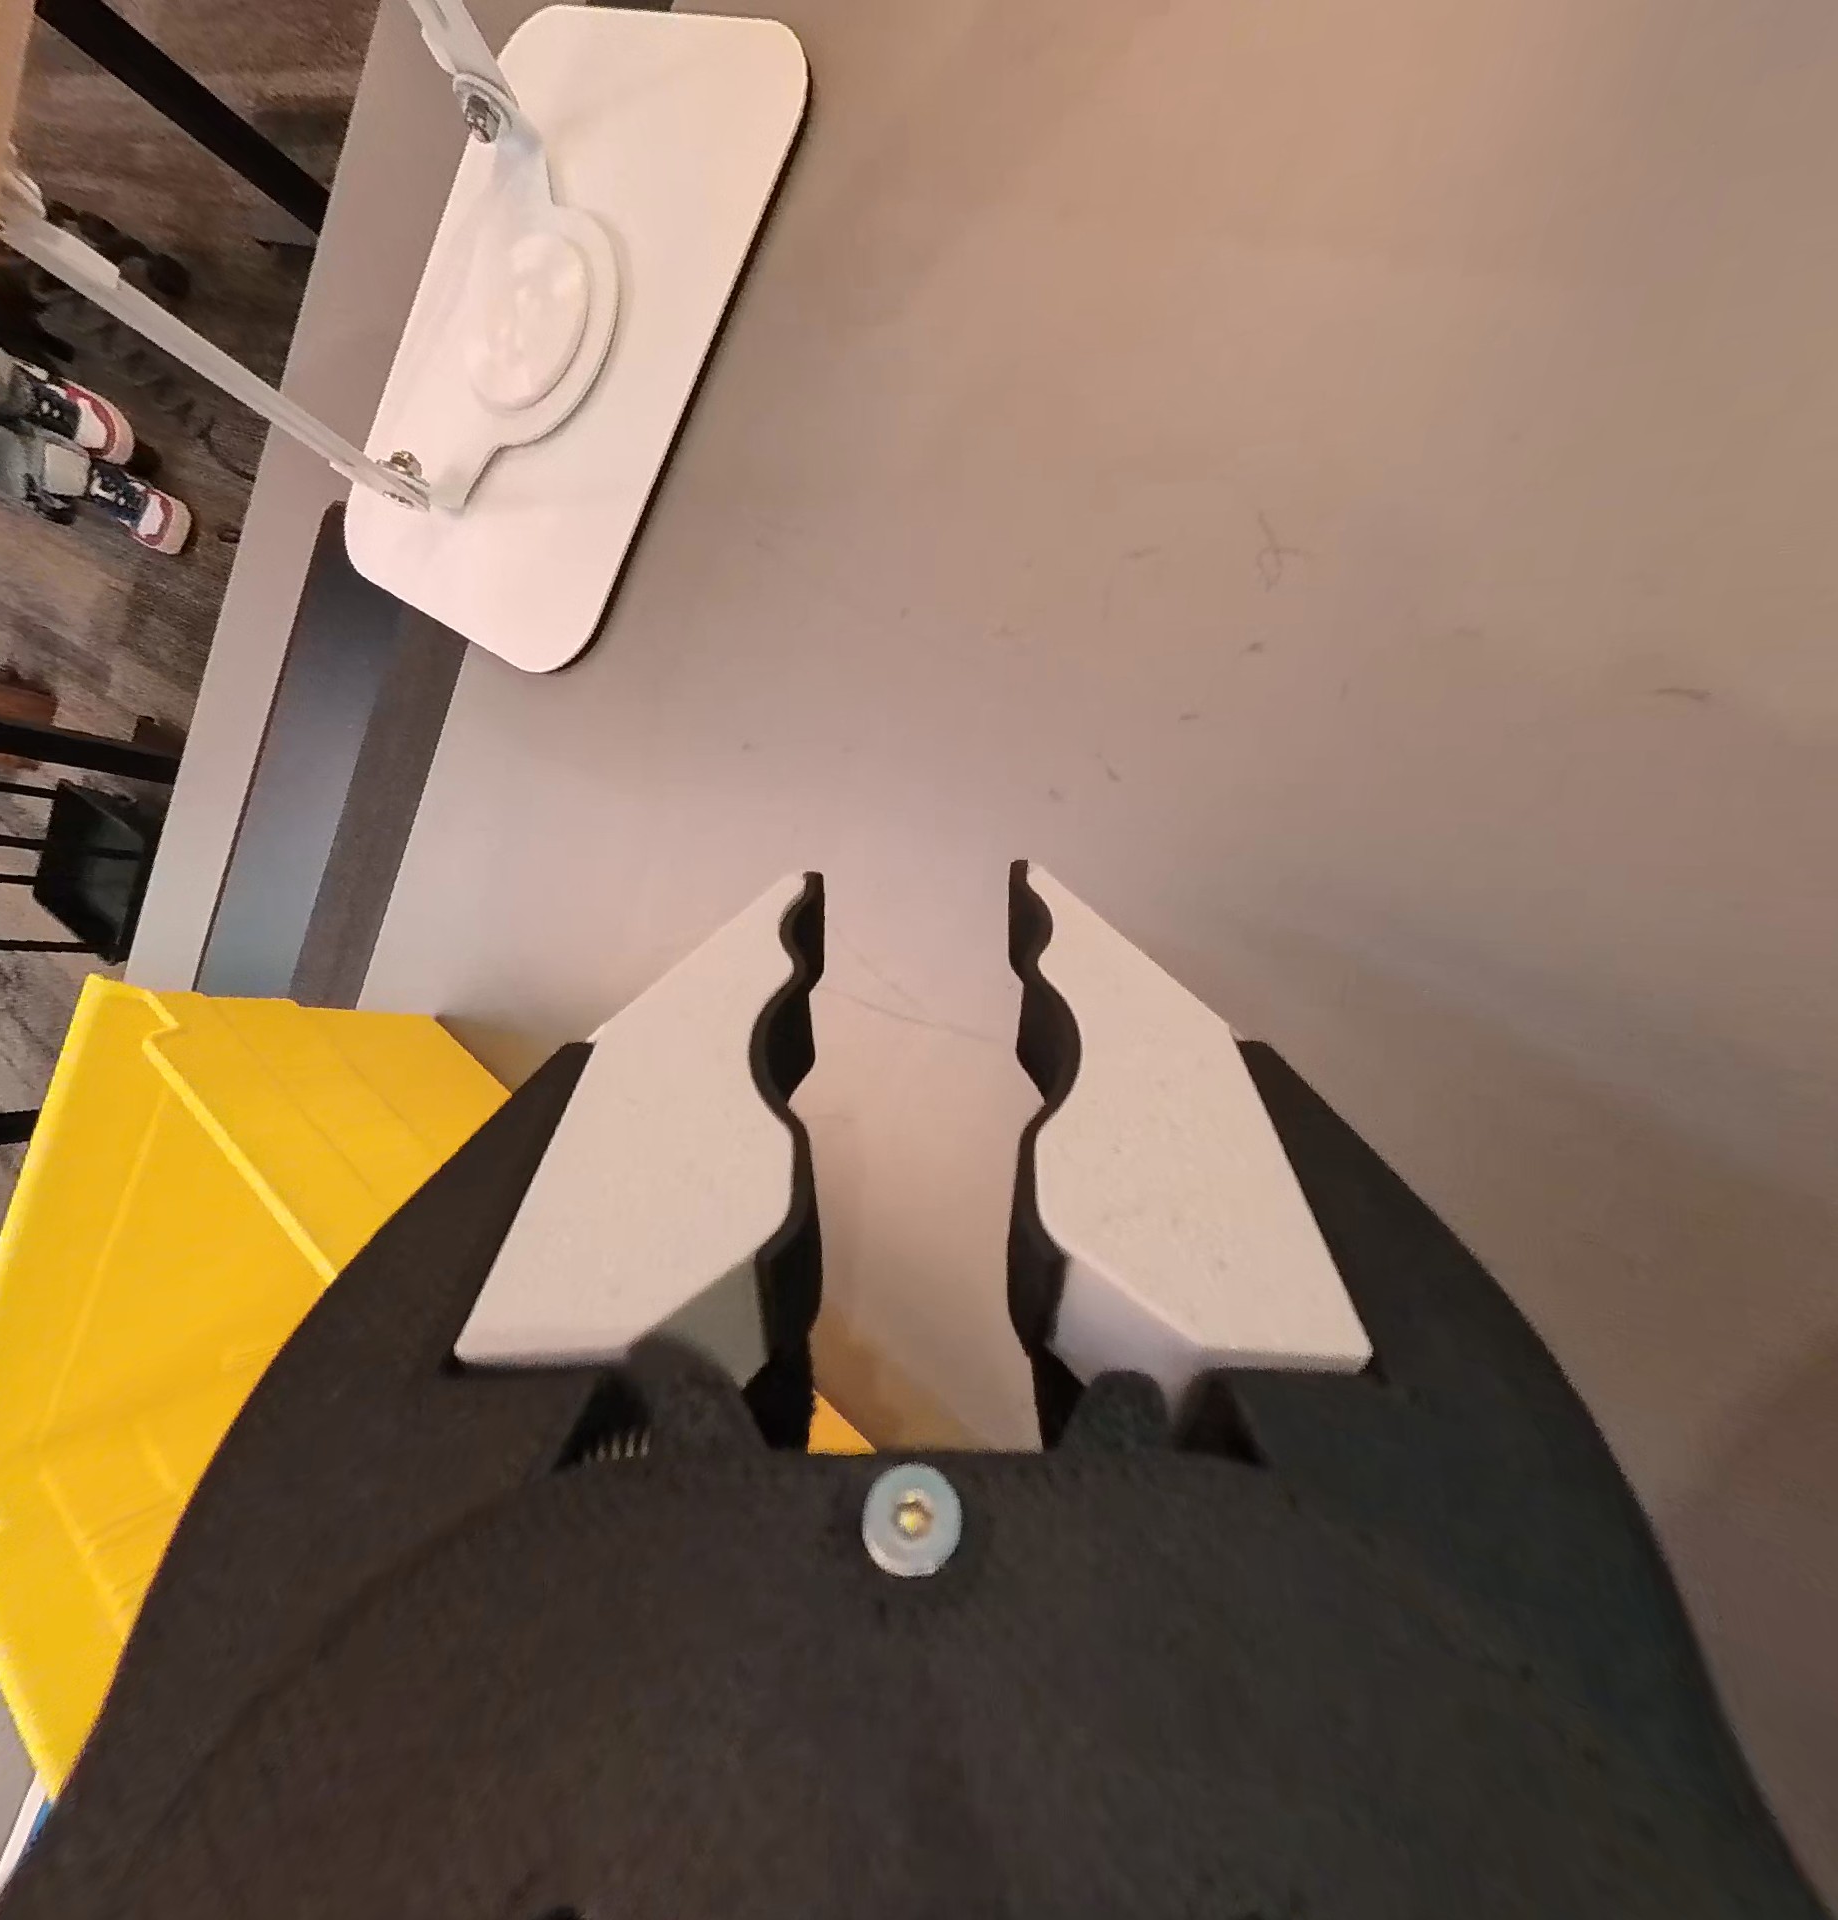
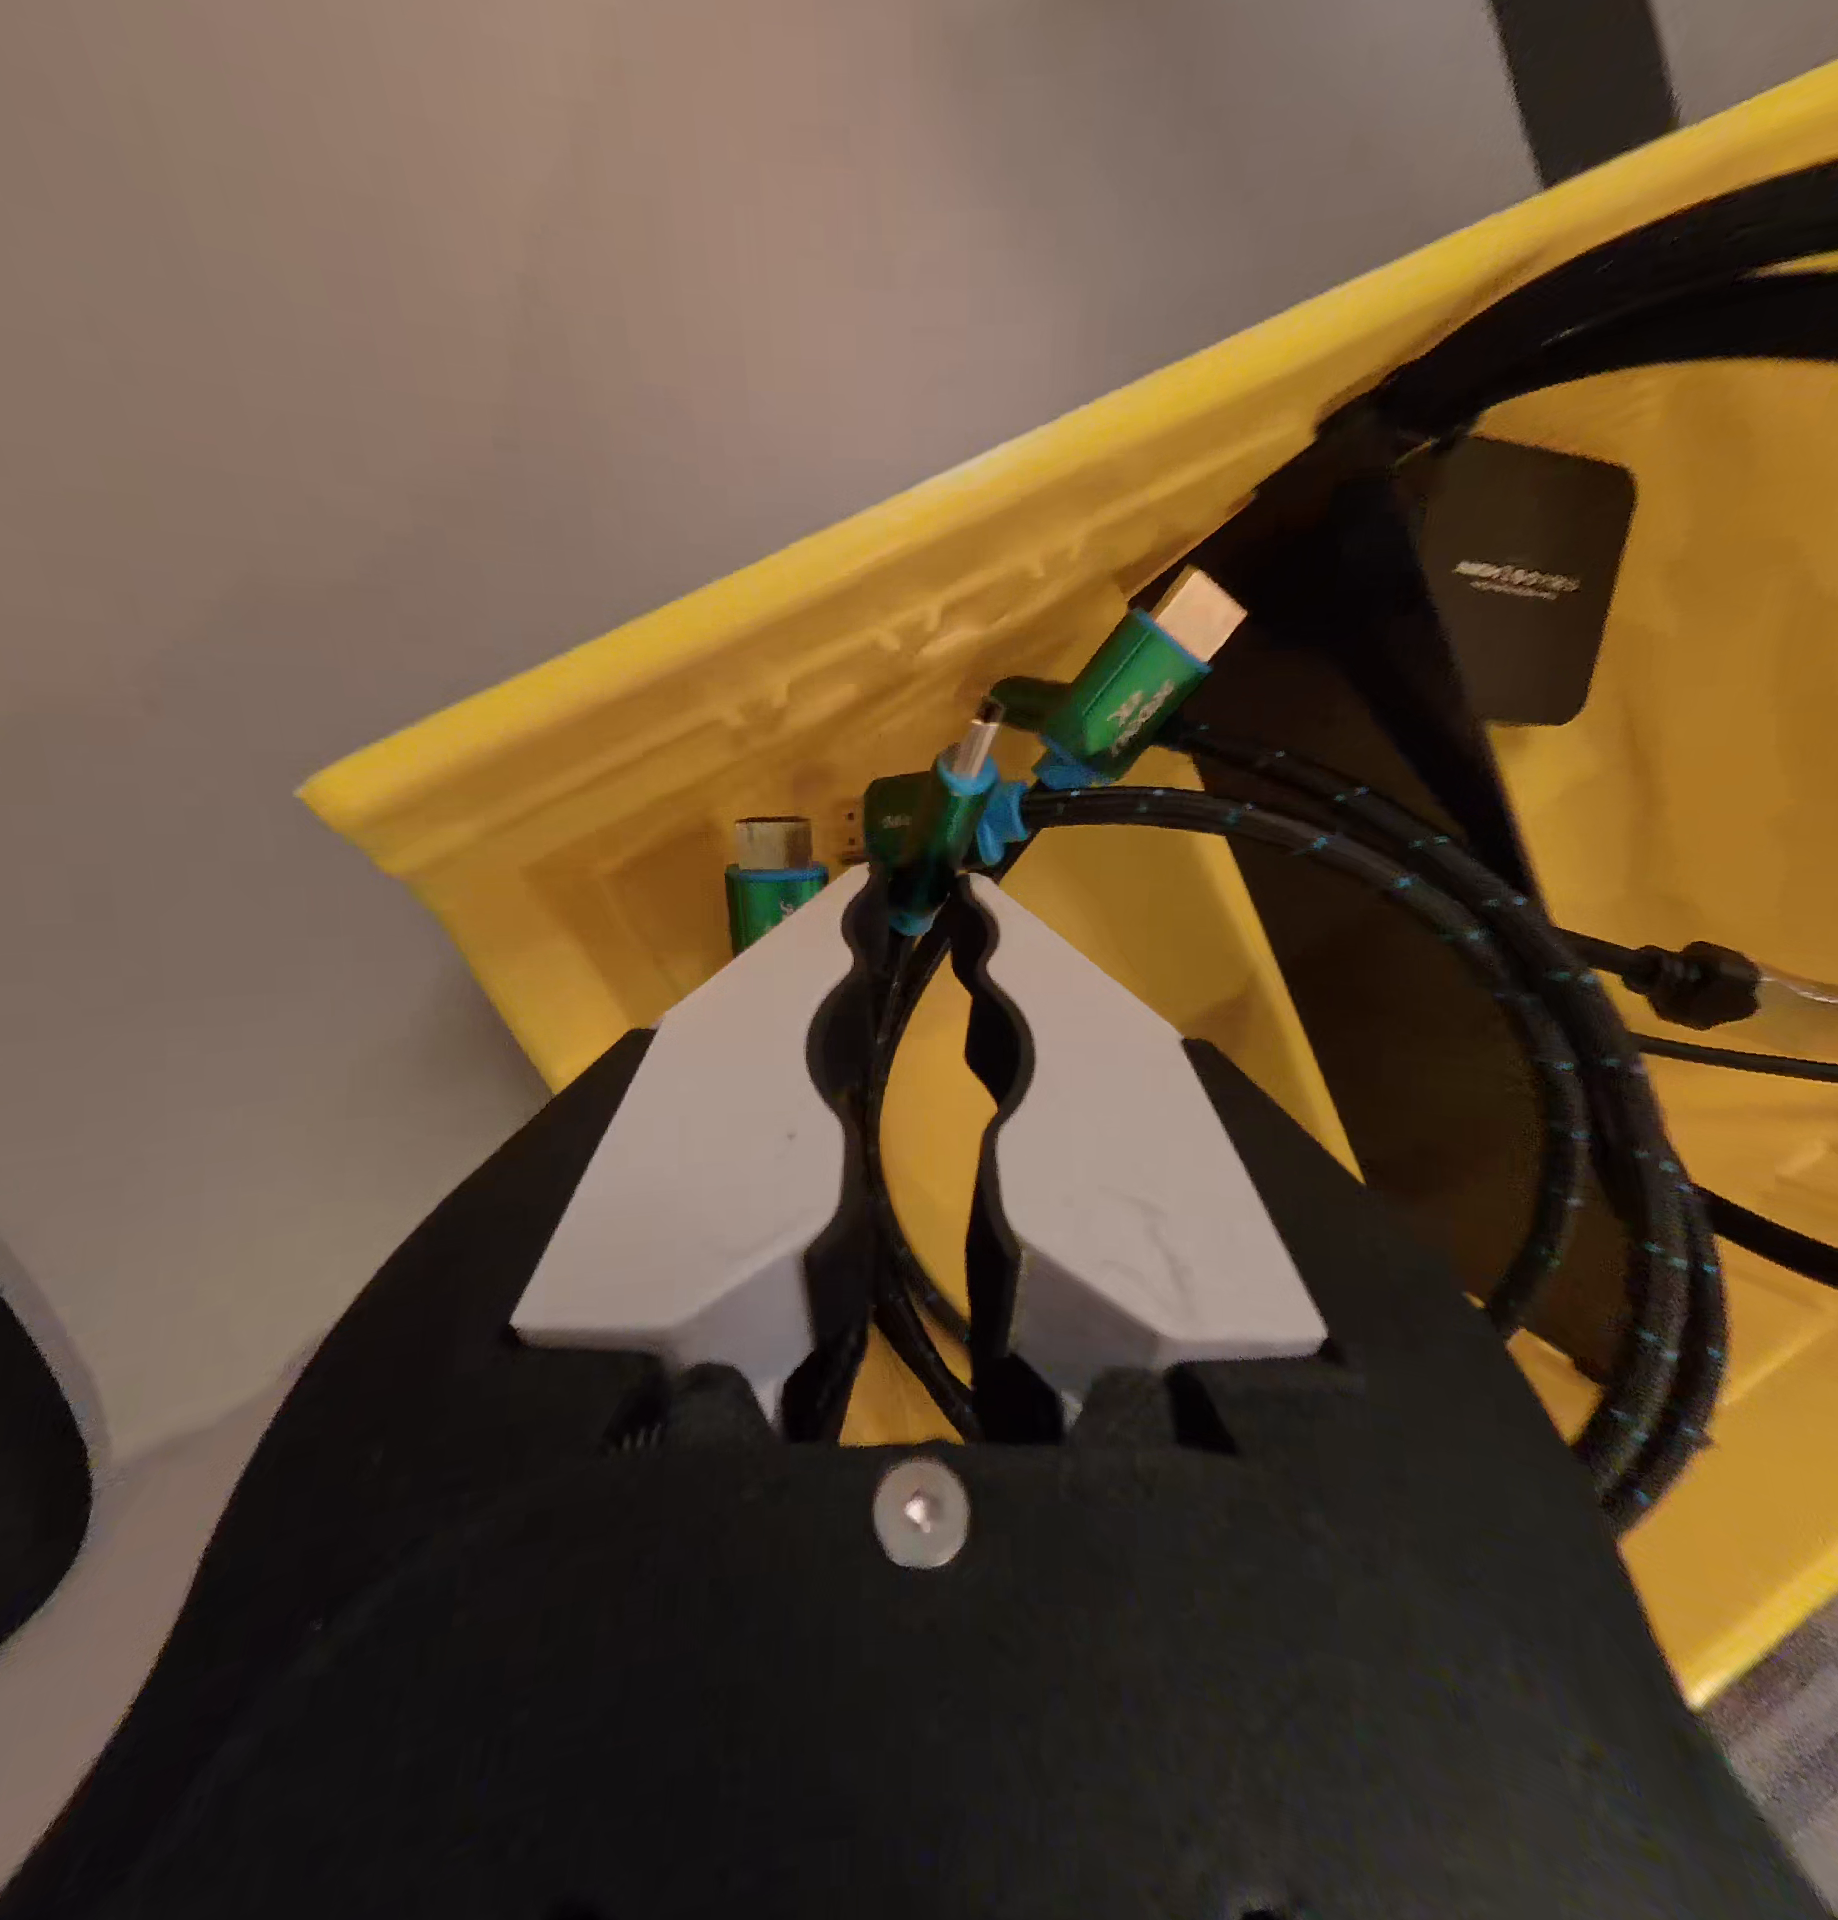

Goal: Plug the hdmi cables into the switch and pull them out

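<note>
In the right wrist view, my right gripper (image 2: 917, 896) reaches into a yellow bin (image 2: 894, 582) and is shut on a black braided HDMI cable (image 2: 1414, 894), just behind its green plug (image 2: 925, 831). The cable runs back between the white fingers (image 2: 707, 1143). Two more green HDMI plugs lie in the bin, one at the left (image 2: 775, 883) and one pointing up right (image 2: 1133, 675). The black switch box (image 2: 1517, 582) lies at the bin's far right. My left gripper (image 1: 915, 883) is open and empty above the grey table (image 1: 1206, 520).
A white flat stand base (image 1: 582, 312) with thin metal arms sits at the table's far left near the edge. The yellow bin also shows beside the left gripper (image 1: 219, 1195). A thinner black cable with a ferrite lump (image 2: 1694, 982) lies in the bin. A person's shoes (image 1: 94, 457) are on the floor. Some 40 cm of space lies between my two pairs of fingers.
</note>
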A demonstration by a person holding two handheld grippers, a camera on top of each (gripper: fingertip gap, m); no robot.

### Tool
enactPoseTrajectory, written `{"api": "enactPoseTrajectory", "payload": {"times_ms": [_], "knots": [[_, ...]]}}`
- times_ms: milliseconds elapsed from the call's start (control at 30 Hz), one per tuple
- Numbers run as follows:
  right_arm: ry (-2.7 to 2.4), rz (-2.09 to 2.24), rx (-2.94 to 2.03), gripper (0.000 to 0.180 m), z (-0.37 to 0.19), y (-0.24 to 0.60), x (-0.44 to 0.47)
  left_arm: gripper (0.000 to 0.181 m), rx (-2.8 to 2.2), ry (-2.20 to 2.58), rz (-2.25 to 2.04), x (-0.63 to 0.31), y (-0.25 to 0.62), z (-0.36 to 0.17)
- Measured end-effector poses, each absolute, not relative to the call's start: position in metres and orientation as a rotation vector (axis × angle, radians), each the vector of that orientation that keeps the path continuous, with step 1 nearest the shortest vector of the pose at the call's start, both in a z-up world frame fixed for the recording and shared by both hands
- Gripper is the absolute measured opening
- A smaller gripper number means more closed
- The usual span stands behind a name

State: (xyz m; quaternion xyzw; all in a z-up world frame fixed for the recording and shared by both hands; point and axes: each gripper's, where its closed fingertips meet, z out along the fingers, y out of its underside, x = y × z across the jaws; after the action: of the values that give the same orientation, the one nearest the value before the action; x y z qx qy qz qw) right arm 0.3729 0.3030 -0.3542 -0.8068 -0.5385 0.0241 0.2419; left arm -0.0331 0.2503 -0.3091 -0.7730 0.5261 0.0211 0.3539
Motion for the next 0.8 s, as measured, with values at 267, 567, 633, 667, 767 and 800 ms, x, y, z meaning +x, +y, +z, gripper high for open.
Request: {"api": "enactPoseTrajectory", "payload": {"times_ms": [267,567,633,667,767,800], "knots": [[-1.528,0.053,-2.305,0.032,-0.351,0.291,0.384,0.040,-1.981,1.338,0.053,-0.031,0.252,-0.301],[-1.431,-0.097,-2.275,0.051,-0.286,0.292,0.396,0.039,-1.943,1.283,0.113,-0.040,0.257,-0.269],[-1.308,-0.138,-2.224,0.049,-0.256,0.299,0.400,0.039,-1.929,1.243,0.130,-0.048,0.260,-0.256],[-1.244,-0.158,-2.203,0.051,-0.243,0.301,0.406,0.040,-1.925,1.216,0.137,-0.054,0.262,-0.249],[-1.043,-0.150,-2.189,0.055,-0.224,0.303,0.428,0.047,-1.931,1.124,0.152,-0.077,0.265,-0.229],[-0.977,-0.137,-2.198,0.056,-0.224,0.303,0.437,0.050,-1.948,1.091,0.159,-0.088,0.265,-0.225]]}}
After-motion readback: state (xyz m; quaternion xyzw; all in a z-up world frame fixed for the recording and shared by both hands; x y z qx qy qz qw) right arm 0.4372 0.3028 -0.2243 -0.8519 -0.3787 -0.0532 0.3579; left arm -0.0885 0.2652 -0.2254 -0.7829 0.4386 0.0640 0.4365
